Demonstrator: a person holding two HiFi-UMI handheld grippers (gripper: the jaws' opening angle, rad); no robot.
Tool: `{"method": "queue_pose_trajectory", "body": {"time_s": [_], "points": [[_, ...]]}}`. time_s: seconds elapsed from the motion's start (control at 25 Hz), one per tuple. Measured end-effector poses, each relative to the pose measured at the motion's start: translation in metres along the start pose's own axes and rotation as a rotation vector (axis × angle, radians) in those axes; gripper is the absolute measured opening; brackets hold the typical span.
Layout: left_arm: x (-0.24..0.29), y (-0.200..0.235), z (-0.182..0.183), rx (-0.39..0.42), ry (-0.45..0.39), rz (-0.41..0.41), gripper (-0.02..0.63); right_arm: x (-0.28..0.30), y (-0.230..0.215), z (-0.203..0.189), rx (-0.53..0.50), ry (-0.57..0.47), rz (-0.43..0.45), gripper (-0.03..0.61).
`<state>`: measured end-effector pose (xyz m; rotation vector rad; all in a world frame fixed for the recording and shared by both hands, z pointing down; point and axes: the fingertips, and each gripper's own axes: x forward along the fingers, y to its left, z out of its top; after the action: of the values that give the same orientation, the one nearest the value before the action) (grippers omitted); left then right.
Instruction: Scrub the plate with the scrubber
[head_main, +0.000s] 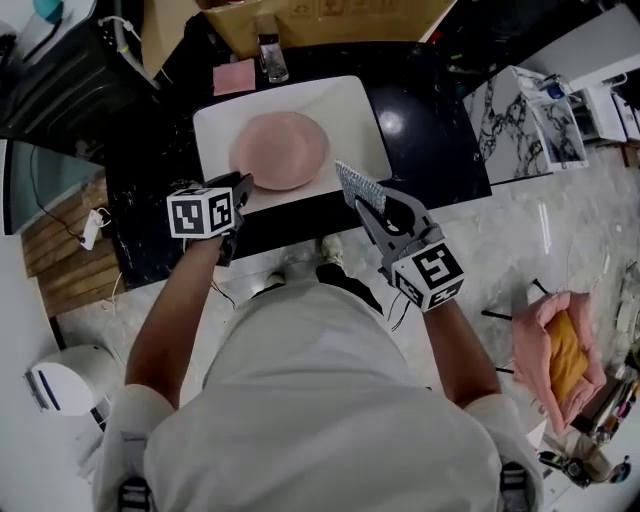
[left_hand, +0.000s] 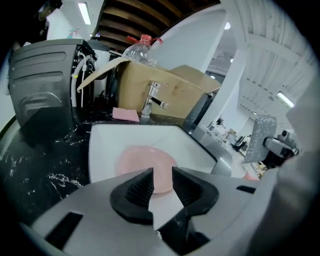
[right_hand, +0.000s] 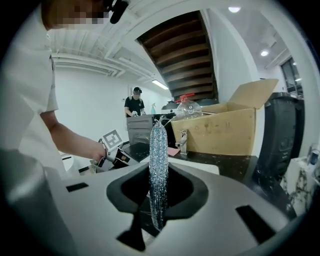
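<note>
A round pink plate (head_main: 280, 150) lies in the white rectangular sink (head_main: 350, 105) set in a black marble counter. My left gripper (head_main: 243, 186) hovers at the sink's near-left edge, just short of the plate. In the left gripper view its jaws (left_hand: 162, 181) stand apart with nothing between them, and the plate (left_hand: 142, 159) shows beyond them. My right gripper (head_main: 368, 207) is at the sink's near-right corner, shut on a silvery glittering scrubber (head_main: 359, 186). The scrubber (right_hand: 158, 160) stands upright and edge-on between the right gripper's (right_hand: 159, 192) pads.
A faucet (head_main: 270, 55) and a pink sponge (head_main: 233, 76) sit at the sink's far edge, with a cardboard box (head_main: 330, 18) behind them. A black bin (left_hand: 45, 85) stands to the left. A pink bag (head_main: 560, 355) lies on the floor at right. A person (right_hand: 134, 105) stands far off.
</note>
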<state>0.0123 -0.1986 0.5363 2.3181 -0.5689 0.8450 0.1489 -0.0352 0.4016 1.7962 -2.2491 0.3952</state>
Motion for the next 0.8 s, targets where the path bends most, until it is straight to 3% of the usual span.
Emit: {"method": "queue_pose_trajectory", "body": {"time_s": [0.2, 0.48, 0.8], "points": [[0.040, 0.021, -0.001, -0.059, 0.090, 0.123, 0.122, 0.020, -0.042, 0.001, -0.034, 0.006, 0.123, 0.078], [0.078, 0.040, -0.019, -0.118, 0.274, 0.198, 0.125, 0.041, -0.079, -0.006, -0.030, 0.006, 0.254, 0.077], [0.089, 0.070, -0.038, -0.225, 0.392, 0.352, 0.126, 0.054, -0.103, -0.009, -0.011, -0.008, 0.349, 0.078]]}}
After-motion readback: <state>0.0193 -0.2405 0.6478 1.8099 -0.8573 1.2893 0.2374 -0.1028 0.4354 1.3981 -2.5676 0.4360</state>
